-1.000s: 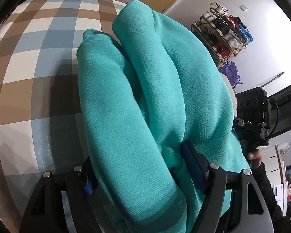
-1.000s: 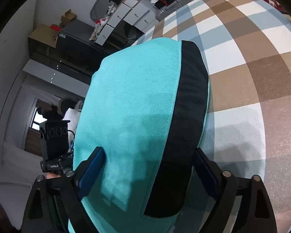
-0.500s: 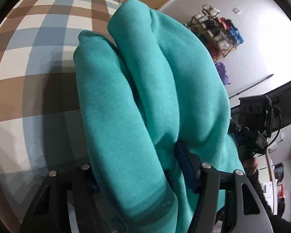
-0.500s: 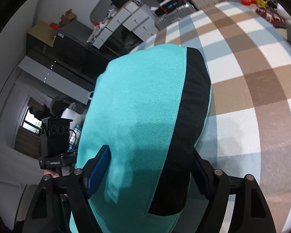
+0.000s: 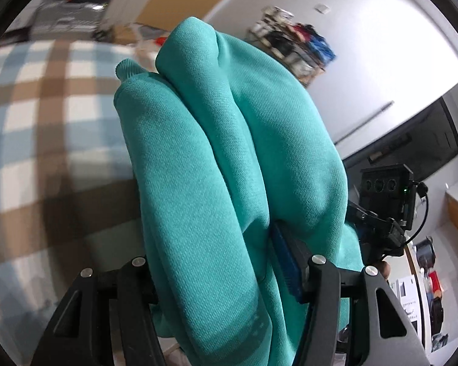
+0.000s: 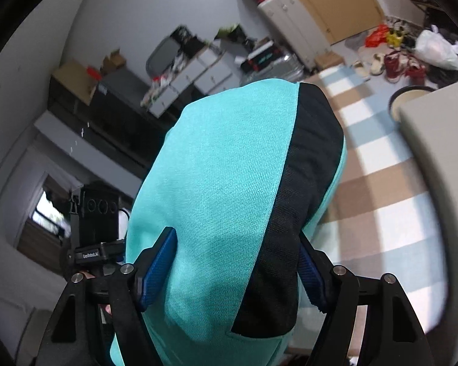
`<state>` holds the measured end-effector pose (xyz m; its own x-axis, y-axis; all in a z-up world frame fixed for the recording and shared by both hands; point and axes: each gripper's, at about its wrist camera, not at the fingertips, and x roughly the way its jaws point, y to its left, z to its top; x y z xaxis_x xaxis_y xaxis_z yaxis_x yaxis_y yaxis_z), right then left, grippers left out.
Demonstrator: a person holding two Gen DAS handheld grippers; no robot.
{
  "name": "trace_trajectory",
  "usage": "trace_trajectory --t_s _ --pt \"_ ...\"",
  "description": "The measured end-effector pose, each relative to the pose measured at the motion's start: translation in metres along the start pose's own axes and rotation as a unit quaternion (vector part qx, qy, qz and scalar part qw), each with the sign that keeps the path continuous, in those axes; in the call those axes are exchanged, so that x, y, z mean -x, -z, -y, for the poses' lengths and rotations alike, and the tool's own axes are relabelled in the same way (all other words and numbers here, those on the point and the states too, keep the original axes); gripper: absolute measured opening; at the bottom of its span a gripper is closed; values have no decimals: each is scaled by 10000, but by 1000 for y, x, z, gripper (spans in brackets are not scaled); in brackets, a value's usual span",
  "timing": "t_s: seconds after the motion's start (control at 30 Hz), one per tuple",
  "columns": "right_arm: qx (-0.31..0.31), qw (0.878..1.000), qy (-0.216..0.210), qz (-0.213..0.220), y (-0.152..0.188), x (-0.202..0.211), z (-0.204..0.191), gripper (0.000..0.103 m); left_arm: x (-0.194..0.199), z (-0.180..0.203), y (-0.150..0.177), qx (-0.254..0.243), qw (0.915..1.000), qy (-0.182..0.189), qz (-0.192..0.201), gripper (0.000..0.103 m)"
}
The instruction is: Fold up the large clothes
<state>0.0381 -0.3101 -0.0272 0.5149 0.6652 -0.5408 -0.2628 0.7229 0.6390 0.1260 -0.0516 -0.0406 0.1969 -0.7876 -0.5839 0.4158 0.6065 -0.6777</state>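
Left wrist view: the left gripper (image 5: pixel 216 277) has a thick bundle of the teal garment (image 5: pixel 229 167) between its fingers (image 5: pixel 285 262). The blue pad on the right presses into the cloth; the left pad is hidden behind the folds. The jaws stand about half open because the bundle is thick, and they hold it firmly. The garment rises in two or three rolled folds in front of the camera, clear of the checked bed (image 5: pixel 30 116), which lies blurred to the left and below. At the right the other gripper's camera unit shows.

Right wrist view: the right gripper (image 6: pixel 235 265) holds the same garment (image 6: pixel 216 183) at the part with the black band (image 6: pixel 293 213). Both blue pads touch the cloth, and the jaws are closing a little more on it, quite wide because of the thick fold. The bed (image 6: pixel 381 189) is far below at the right.

I judge that the folded garment is being carried. To do this well, both hands should go at the same height and speed, so the folds do not slide apart. The grip should not loosen until the cloth rests flat again, and then the edges should be laid evenly.
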Motion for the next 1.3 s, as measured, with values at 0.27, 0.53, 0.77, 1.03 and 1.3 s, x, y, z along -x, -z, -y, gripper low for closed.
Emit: trace_trajectory --t_s 0.27,0.53,0.77,1.03,1.3 --pt "-350 9962 302 742 -47 139 63 75 -92 120 -59 -762 9961 431 -137 53" --pt "-715 9851 1343 797 -94 225 176 76 -237 143 -56 -375 9963 765 -56 53" --pt "-495 9326 3576 56 -95 198 264 82 -280 105 -22 -761 9946 534 -461 57" --pt "905 9307 3415 952 -64 221 169 79 -196 145 -58 -1493 9876 -25 488 57" --pt "232 9626 2693 171 20 183 176 31 -272 175 -70 -1914 9805 -319 -323 65"
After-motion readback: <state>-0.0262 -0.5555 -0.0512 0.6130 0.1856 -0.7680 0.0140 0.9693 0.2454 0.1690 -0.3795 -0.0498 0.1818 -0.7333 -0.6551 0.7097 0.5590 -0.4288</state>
